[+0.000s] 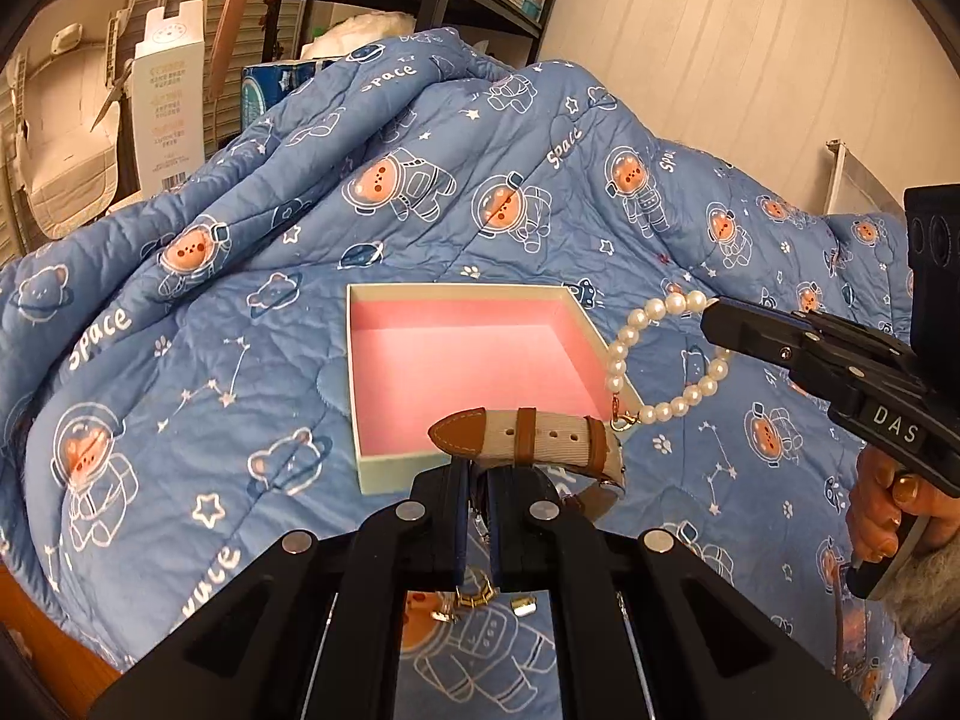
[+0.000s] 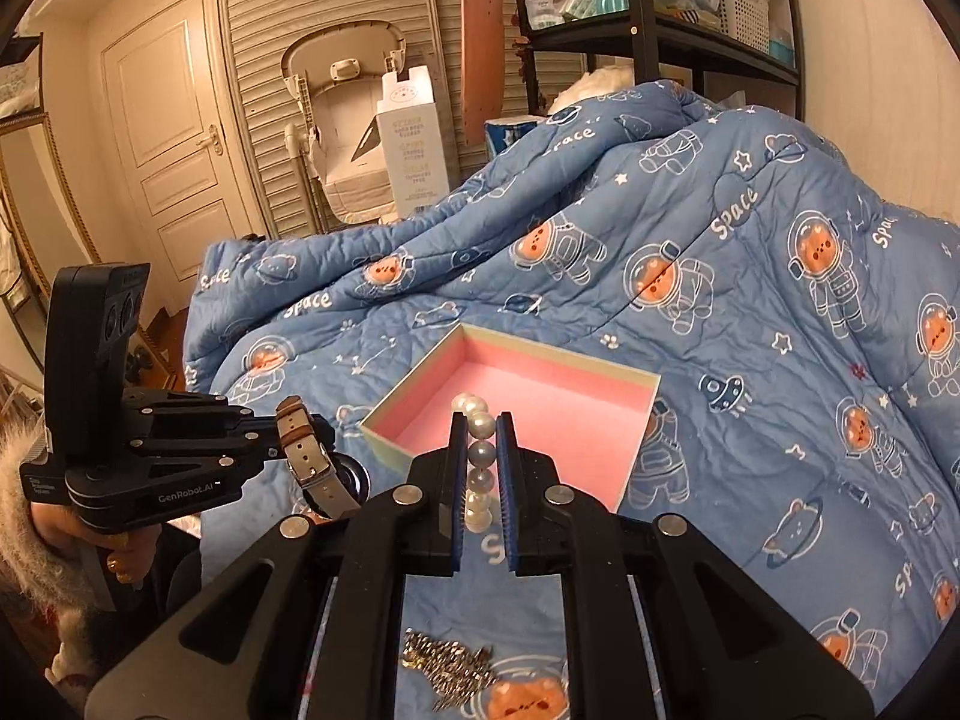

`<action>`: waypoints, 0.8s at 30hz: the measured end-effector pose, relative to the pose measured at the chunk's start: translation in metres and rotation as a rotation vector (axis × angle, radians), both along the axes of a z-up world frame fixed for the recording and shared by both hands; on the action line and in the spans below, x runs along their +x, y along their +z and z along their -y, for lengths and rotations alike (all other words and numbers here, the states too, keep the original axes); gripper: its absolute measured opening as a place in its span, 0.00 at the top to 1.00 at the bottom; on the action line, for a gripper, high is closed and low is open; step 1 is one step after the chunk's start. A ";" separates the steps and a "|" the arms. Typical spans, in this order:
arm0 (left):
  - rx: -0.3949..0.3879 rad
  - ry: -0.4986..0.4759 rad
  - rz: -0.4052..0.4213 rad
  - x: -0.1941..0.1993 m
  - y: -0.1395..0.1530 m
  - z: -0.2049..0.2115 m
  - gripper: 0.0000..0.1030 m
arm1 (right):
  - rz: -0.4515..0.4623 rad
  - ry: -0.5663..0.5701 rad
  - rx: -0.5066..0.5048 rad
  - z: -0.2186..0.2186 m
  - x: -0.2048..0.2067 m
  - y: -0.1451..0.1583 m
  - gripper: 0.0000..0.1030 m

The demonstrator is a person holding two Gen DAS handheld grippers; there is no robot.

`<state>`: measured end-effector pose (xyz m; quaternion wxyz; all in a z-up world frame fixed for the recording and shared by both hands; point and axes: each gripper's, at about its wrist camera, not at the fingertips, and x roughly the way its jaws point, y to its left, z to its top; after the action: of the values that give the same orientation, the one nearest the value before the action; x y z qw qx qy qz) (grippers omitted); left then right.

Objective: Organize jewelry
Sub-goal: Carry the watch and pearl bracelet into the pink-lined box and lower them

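Note:
An open box with a pink lining (image 1: pixel 462 354) (image 2: pixel 528 414) lies on the blue quilt. My left gripper (image 1: pixel 478 468) is shut on a watch with a beige and brown strap (image 1: pixel 528 435), held just in front of the box's near wall; it also shows in the right wrist view (image 2: pixel 309 456). My right gripper (image 2: pixel 481 420) is shut on a pearl bracelet (image 2: pixel 478 456), which hangs beside the box's right wall in the left wrist view (image 1: pixel 666 354). The right gripper shows there too (image 1: pixel 711 315).
The blue astronaut-print quilt (image 1: pixel 240 312) covers the bed and rises in a mound behind the box. A silver chain (image 2: pixel 450 666) and small gold pieces (image 1: pixel 477 597) lie on the quilt below the grippers. Shelves (image 2: pixel 690 30) and a white carton (image 2: pixel 414 138) stand behind.

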<state>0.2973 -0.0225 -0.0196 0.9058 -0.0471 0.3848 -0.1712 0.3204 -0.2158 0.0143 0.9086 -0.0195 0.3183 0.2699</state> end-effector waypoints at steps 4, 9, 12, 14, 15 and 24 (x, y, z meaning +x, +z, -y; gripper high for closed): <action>0.036 -0.009 -0.047 0.038 0.000 0.004 0.96 | -0.030 -0.016 -0.003 -0.001 0.038 -0.002 0.90; 0.027 -0.032 -0.171 0.079 -0.015 0.010 0.96 | -0.123 -0.026 -0.018 -0.010 0.074 -0.029 0.90; 0.058 -0.047 -0.230 0.095 -0.026 0.016 0.96 | -0.167 -0.024 -0.016 -0.014 0.085 -0.046 0.90; 0.069 -0.053 -0.270 0.105 -0.034 0.019 0.96 | -0.201 -0.020 -0.005 -0.015 0.094 -0.054 0.90; 0.068 -0.054 -0.284 0.108 -0.036 0.019 0.96 | -0.219 -0.025 0.005 -0.015 0.098 -0.058 0.90; 0.083 -0.049 -0.387 0.134 -0.057 0.017 0.96 | -0.381 -0.049 0.124 -0.011 0.138 -0.084 0.90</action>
<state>0.4310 -0.0400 -0.0765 0.8116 -0.0326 0.5595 -0.1649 0.4579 -0.2043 -0.0698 0.8377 0.0958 0.4676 0.2655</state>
